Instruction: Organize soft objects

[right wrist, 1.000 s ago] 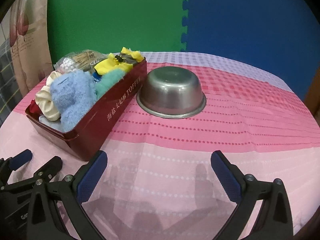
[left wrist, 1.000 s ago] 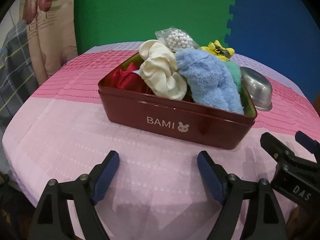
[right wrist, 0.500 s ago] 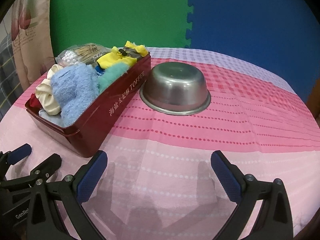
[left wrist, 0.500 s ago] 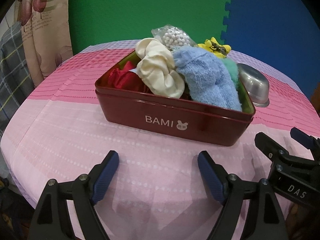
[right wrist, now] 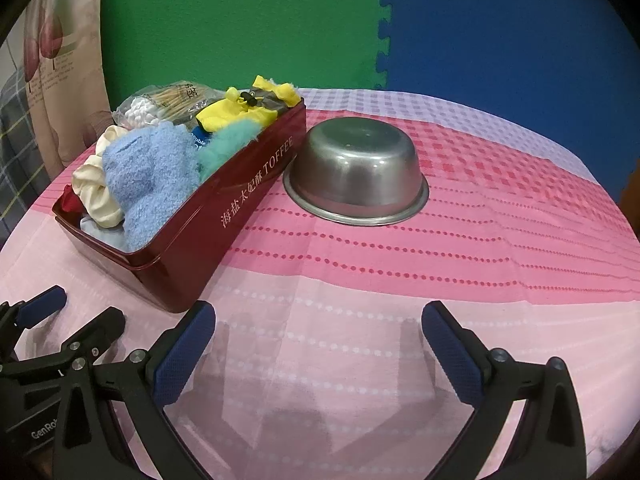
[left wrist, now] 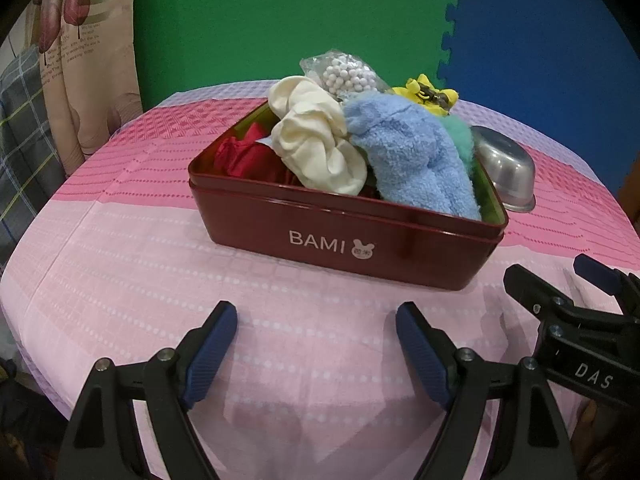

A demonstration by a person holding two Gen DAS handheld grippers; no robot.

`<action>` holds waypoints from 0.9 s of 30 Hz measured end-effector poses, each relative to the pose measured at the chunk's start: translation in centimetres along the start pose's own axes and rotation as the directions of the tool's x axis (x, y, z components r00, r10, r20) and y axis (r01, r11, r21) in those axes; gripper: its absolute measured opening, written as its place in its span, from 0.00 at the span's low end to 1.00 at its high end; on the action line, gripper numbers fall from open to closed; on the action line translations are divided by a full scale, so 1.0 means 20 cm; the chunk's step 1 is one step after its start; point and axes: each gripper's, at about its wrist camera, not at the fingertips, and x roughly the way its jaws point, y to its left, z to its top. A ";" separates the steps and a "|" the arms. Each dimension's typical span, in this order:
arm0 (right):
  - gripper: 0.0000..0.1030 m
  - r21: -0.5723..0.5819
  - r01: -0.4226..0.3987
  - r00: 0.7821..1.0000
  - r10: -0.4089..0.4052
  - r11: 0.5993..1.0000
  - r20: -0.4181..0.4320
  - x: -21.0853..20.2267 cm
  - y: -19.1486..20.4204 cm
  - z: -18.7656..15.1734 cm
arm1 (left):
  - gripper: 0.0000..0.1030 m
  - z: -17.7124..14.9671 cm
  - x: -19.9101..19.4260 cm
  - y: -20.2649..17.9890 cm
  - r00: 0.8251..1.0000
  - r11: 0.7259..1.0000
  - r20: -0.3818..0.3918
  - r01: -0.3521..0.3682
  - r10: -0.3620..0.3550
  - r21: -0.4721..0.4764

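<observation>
A dark red tin marked BAMI sits on the pink tablecloth, heaped with soft things: a cream scrunchie, a fluffy blue cloth, a red fabric, a teal fluffy piece, a yellow item and a bag of white beads. My left gripper hovers open in front of the tin's near wall, empty. My right gripper stands open and empty over bare cloth, right of the tin's corner.
An upturned steel bowl lies just right of the tin. The round table's edge curves close at the left. Green and blue foam mats form the back wall, with a curtain at the left.
Both grippers have drifted a little, so the tin sits slightly lower and nearer in the left view and the bowl lower in the right view. Jaws stay open.
</observation>
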 end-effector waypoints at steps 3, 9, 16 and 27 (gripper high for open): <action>1.00 0.003 -0.002 1.000 0.002 1.000 0.003 0.00 0.00 0.00 | 0.82 0.01 0.00 0.00 1.000 1.000 -0.005 -0.001 0.001 -0.002; 1.00 0.008 -0.001 1.000 0.001 1.000 0.005 0.00 0.00 0.00 | 0.82 0.01 0.01 -0.01 1.000 1.000 -0.017 -0.003 0.003 -0.002; 1.00 0.009 -0.002 1.000 0.002 1.000 0.004 0.00 0.00 0.00 | 0.82 0.01 0.01 -0.01 1.000 1.000 -0.019 -0.004 0.004 -0.003; 1.00 0.013 -0.003 1.000 0.003 1.000 0.002 0.00 0.00 0.00 | 0.82 0.01 0.01 -0.01 1.000 1.000 -0.019 -0.004 0.004 -0.003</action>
